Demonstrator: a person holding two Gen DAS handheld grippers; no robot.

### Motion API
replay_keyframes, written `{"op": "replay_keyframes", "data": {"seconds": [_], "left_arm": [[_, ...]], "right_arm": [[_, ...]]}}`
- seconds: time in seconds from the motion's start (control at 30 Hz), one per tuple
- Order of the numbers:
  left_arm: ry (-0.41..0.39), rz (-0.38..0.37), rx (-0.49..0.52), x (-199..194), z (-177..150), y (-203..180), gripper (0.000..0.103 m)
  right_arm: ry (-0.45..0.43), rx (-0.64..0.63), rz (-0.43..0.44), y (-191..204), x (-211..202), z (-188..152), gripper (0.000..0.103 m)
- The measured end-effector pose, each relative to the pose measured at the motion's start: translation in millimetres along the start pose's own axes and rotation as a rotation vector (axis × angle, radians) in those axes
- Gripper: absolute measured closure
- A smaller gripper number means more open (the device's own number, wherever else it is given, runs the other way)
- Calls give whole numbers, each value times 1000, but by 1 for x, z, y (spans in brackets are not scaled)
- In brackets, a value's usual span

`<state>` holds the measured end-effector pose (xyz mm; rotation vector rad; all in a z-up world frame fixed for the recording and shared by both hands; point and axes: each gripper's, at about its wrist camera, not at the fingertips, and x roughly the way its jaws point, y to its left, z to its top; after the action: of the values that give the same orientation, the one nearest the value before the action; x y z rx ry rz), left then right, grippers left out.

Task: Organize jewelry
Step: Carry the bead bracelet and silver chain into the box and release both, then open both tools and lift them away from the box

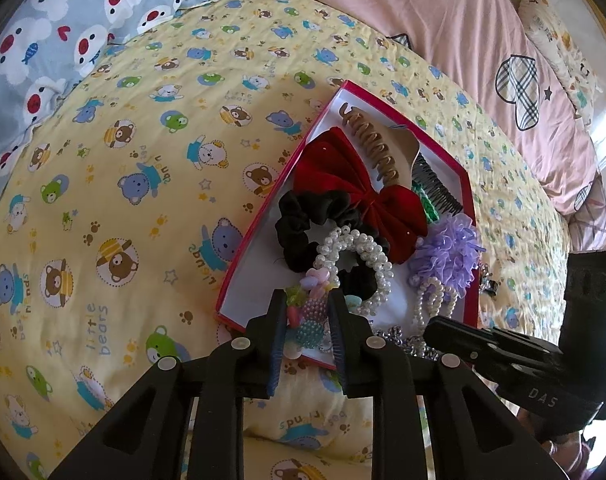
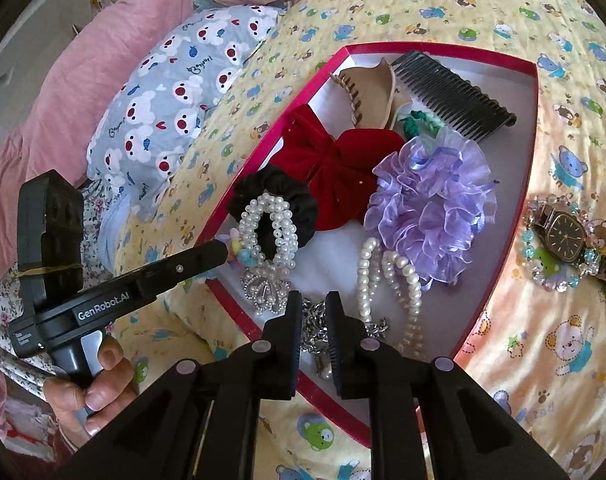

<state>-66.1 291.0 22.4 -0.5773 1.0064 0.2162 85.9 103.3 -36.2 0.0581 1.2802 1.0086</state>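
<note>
A red-rimmed white box (image 2: 443, 47) lies on the bear-print quilt, holding hair pieces and jewelry. My left gripper (image 1: 307, 312) is at the box's near corner, shut on a pastel bead bracelet (image 1: 308, 332); in the right wrist view its tip (image 2: 223, 248) touches those beads beside a pearl scrunchie (image 2: 271, 224). My right gripper (image 2: 314, 316) is shut on a silver chain (image 2: 315, 332) at the box's near edge. A pearl strand (image 2: 407, 276) lies just right of it. A dark-faced watch (image 2: 567, 236) and a crystal bead bracelet (image 2: 543, 272) rest on the quilt outside the box.
Inside the box are a red velvet bow (image 2: 335, 156), black scrunchie (image 2: 263, 188), purple organza scrunchie (image 2: 427, 200), black comb (image 2: 451, 96), beige claw clip (image 2: 367, 88) and rhinestone brooch (image 2: 263, 288). A grey bear pillow (image 1: 63, 40) and pink duvet (image 1: 443, 20) lie beyond.
</note>
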Motion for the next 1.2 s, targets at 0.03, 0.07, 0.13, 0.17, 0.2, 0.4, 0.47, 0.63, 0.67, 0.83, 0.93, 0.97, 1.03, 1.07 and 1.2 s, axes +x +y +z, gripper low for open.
{"op": "replay_keyframes", "data": {"seconds": [0.03,0.07,0.13,0.17,0.2,0.4,0.47,0.63,0.67,0.83,0.93,0.97,1.03,1.07,1.2], "left_arm": [[1,2,1,1,0,0,83],[4,4,1,2,0,0,83],[9,7,4,3,0,-1,83],[14,10,5,4,1,-2,82],[14,16,9,4,1,-3,81],[-5,36,34,-1,0,-10,59],[-11,30,35,-4,-1,-10,51],[-20,29,35,-12,-2,-11,42],[-19,30,35,-13,-3,-11,42],[-30,31,39,-24,-6,-14,33],[-42,45,42,-34,-9,-17,21],[-43,44,42,-37,-10,-18,20],[-35,46,36,-41,-12,-18,17],[-35,41,34,-43,-13,-17,17],[-25,84,28,-50,-16,-17,17]], "right_arm": [[-5,-3,-2,1,-2,0,89],[-9,-4,-3,1,-3,0,89],[-19,-1,-5,1,-7,-1,88],[-24,0,-5,1,-9,-1,88],[-30,2,-8,0,-11,-1,88],[-66,22,-5,-4,-26,0,81],[-82,32,-1,-6,-31,-1,69],[-119,60,11,-12,-43,-1,58],[-124,66,12,-14,-45,-2,54],[-161,88,22,-19,-59,-4,41],[-182,104,37,-22,-66,-6,29],[-186,108,42,-23,-68,-7,28],[-192,121,59,-26,-72,-9,23],[-194,127,65,-28,-73,-11,21],[-203,146,55,-34,-78,-18,17]]}}
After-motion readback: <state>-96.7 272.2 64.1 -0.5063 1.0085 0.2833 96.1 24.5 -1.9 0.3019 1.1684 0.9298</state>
